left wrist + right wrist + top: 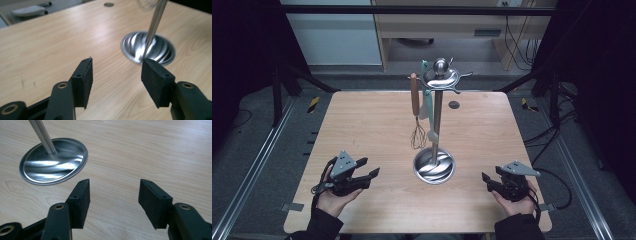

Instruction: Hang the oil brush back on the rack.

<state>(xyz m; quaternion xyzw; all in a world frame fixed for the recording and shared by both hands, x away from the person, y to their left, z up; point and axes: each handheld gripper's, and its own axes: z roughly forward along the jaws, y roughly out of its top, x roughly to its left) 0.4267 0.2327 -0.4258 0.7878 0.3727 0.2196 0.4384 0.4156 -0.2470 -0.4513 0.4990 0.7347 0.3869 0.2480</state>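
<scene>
Pale matt wood-grain table [362, 130]; glossy polished metal stand [434, 167]; whisk [416, 107] handled in smooth brown wood.

A pale wooden table [362, 130] is standing on a grey floor, and a small dark round disc [454, 105] is lying near the middle of its far edge. Beyond that edge a light wooden cabinet [447, 25] is standing, with black cables [517, 45] hanging at its right, while yellow-and-black tape [313, 104] is lying on the floor off the far left corner.
</scene>
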